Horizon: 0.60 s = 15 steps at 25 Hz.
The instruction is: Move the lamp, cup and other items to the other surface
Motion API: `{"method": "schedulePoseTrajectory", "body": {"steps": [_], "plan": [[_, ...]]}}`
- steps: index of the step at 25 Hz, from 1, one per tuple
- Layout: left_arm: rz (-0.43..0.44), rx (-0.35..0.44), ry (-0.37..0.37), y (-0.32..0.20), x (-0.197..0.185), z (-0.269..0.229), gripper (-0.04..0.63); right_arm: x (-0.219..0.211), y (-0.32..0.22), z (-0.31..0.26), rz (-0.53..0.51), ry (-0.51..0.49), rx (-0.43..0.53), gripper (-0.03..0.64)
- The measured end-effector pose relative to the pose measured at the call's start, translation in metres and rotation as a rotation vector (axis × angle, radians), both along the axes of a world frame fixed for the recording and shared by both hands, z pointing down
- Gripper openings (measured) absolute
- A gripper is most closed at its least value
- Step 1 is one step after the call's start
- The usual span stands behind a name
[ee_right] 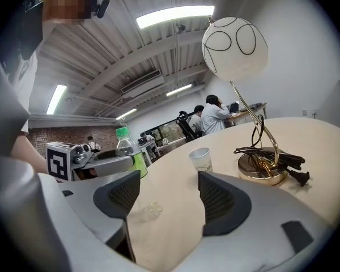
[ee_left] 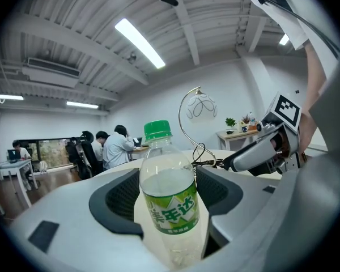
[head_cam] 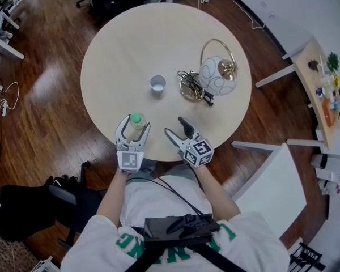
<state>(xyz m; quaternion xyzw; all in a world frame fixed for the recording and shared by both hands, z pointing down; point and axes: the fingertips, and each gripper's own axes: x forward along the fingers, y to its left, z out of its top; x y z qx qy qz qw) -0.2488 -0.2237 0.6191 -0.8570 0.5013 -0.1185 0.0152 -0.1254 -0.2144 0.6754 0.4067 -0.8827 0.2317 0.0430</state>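
Observation:
A clear bottle [head_cam: 136,119] with a green cap and green label stands near the front edge of the round pale table [head_cam: 119,55]. My left gripper [head_cam: 135,124] is shut on the bottle [ee_left: 167,180], both pads against its sides. To its right my right gripper [head_cam: 173,125] is open over bare tabletop, nothing between its jaws [ee_right: 169,191]. Farther in, a white paper cup [head_cam: 157,83] stands upright. Right of it is the lamp [head_cam: 216,75], with a white globe shade, a gold arc and a gold base [ee_right: 262,168]. The cup [ee_right: 200,159] lies ahead of the right gripper.
A coiled black cord with a plug [head_cam: 194,87] lies at the lamp base. A white desk [head_cam: 272,180] stands to the right of the table, and a narrow shelf table with small items [head_cam: 326,89] is at the far right. Dark office chairs [head_cam: 22,208] stand on the wooden floor.

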Motion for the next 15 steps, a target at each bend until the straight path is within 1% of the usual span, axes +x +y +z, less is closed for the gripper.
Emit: {"method": "schedulePoseTrajectory", "body": {"steps": [3,5,7,12,14,15], "plan": [[-0.014,-0.033,0.011,0.007,-0.001,0.006,0.307,0.003,0.0,0.001,-0.003,0.008,0.002,0.36],[-0.013,-0.054,0.003,0.011,-0.001,0.01,0.326,0.004,0.001,-0.002,-0.008,0.006,0.006,0.36],[0.006,-0.053,-0.011,0.015,0.001,0.014,0.36,0.005,0.002,-0.005,-0.013,0.001,0.014,0.36],[0.0,-0.077,-0.01,0.026,-0.001,0.017,0.383,0.011,0.008,-0.009,-0.015,-0.006,0.03,0.36],[-0.011,-0.089,0.002,0.03,-0.005,0.02,0.383,0.015,0.011,-0.014,-0.01,-0.01,0.034,0.36],[-0.027,-0.1,0.02,0.031,-0.009,0.021,0.383,0.017,0.012,-0.017,-0.007,-0.012,0.036,0.36]]}}
